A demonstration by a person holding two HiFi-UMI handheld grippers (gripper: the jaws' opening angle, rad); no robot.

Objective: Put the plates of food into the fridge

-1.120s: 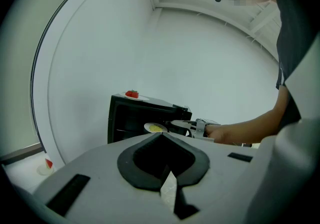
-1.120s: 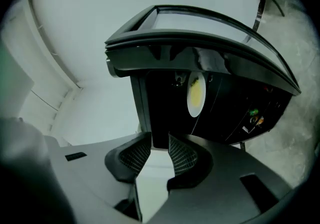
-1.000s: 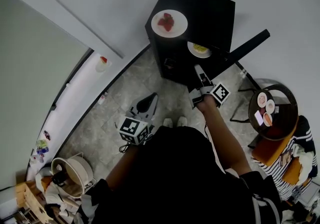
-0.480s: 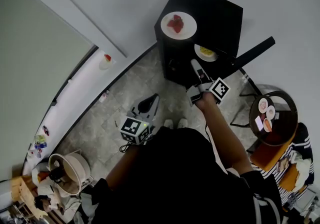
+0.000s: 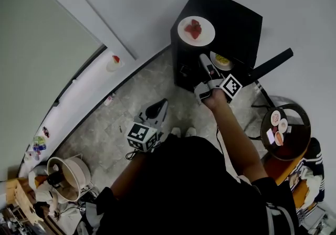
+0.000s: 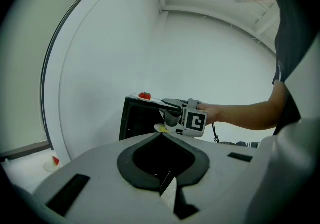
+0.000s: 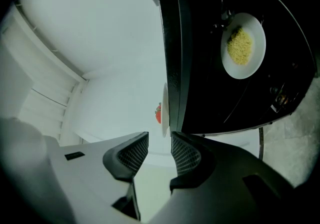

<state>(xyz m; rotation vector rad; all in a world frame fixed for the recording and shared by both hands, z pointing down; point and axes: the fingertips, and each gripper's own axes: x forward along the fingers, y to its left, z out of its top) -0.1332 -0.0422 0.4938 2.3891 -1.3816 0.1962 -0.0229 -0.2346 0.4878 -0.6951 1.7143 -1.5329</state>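
Observation:
A small black fridge (image 5: pixel 231 13) stands open, its door (image 5: pixel 272 63) swung out to the right. On its top sits a white plate of red food (image 5: pixel 196 30). Inside, a white plate of yellow food (image 7: pixel 243 45) rests on a shelf, also seen from above as the yellow-food plate (image 5: pixel 222 61). My right gripper (image 5: pixel 202 63) is at the fridge's front, left of that plate; its jaws (image 7: pixel 154 153) are opening with nothing between them. My left gripper (image 5: pixel 155 110) hangs low over the floor, shut and empty.
A round dark table (image 5: pixel 294 137) with small dishes stands at the right, beside a seated person in a striped top (image 5: pixel 310 176). A white ledge along the left wall carries a cup (image 5: pixel 115 62). A pale bin (image 5: pixel 71 173) sits at lower left.
The view has shifted right and down. The right gripper's tip now lies left of the yellow-food plate instead of just below it. The left gripper has stayed put.

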